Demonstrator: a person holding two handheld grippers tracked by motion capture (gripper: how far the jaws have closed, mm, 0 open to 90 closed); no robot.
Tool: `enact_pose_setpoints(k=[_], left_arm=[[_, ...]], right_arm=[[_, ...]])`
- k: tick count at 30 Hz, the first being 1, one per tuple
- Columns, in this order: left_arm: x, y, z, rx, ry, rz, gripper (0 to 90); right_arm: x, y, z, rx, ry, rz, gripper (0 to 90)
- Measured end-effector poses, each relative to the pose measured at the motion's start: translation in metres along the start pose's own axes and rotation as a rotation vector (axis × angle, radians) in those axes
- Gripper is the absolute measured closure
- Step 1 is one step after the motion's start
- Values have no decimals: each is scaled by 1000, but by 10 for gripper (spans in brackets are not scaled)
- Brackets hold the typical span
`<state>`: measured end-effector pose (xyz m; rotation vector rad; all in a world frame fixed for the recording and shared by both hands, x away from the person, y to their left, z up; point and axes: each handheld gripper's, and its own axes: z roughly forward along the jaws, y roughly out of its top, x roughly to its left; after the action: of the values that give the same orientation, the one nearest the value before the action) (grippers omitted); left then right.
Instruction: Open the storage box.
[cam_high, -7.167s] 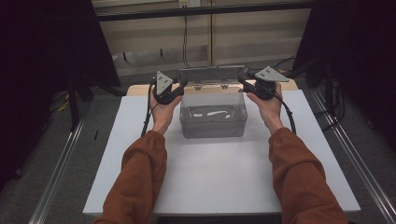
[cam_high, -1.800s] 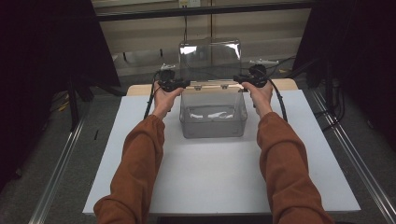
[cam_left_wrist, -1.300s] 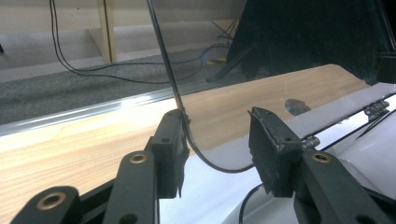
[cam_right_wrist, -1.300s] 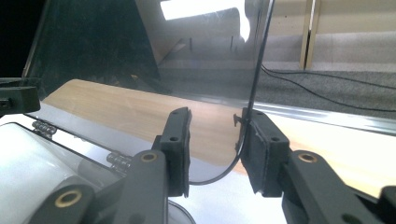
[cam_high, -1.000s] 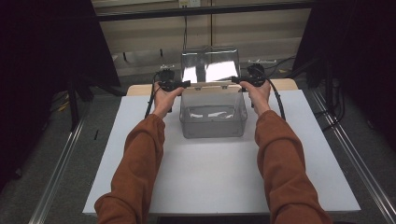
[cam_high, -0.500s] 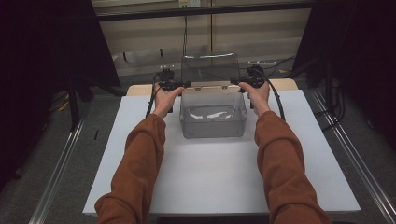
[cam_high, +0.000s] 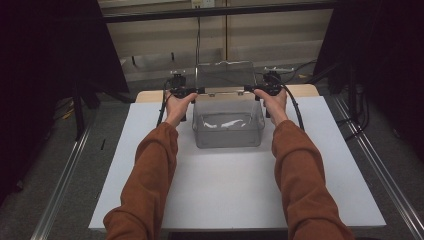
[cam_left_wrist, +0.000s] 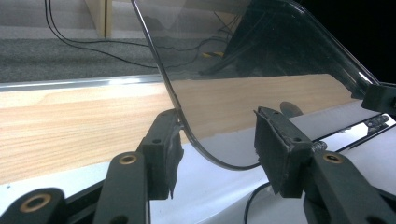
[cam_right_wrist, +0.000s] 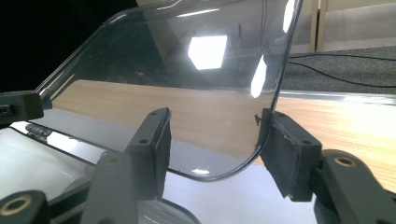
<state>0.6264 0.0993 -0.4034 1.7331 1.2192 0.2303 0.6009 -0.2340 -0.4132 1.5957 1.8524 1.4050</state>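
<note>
- While the lid (cam_high: 223, 76) is standing upright behind the box (cam_high: 228, 122), both tongs are letting go.
- Left tongs (cam_left_wrist: 217, 144) and right tongs (cam_right_wrist: 212, 149) have just been opening, lid corners sitting loosely between them.
- Withdrawing is remaining.

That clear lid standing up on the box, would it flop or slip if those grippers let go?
The lid looks like stiff clear plastic: its edge holds a clean curve. Glossy, so probably slippery between the pads. It stands open behind the box on hinges, so it likely swings rather than lifts away.
</note>
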Motion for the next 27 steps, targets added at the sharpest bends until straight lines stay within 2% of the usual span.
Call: enact_pose_setpoints(k=[8,14,16,18,19,20,22,23,24,26,27], left_arm=[[0,-2,1,-9,1,-23,503],[0,-2,2,-16,6,-20,492],[0,-2,1,-12,16,0,476],[1,-2,1,-14,17,23,471],[0,-3,1,-15,18,15,472],[1,-3,1,-10,17,7,472],[2,-4,2,-3,8,6,468],[2,-4,2,-9,-12,17,464],[1,-5,3,-21,-2,22,470],[0,-6,4,-33,18,17,417],[0,-6,4,-35,20,33,394]], right_arm=[[1,-1,1,0,-4,30,434],[2,-2,2,-6,-13,30,427],[2,-2,2,-4,-18,34,411],[1,-3,2,2,-18,70,392],[0,-4,3,6,-11,104,367],[-1,-5,3,1,-20,108,346],[0,-5,3,-10,-46,55,340],[1,-5,4,-6,-49,55,325],[1,-5,4,-10,-43,60,320],[1,-6,4,-10,-60,30,310],[1,-7,4,-13,-71,30,287]])
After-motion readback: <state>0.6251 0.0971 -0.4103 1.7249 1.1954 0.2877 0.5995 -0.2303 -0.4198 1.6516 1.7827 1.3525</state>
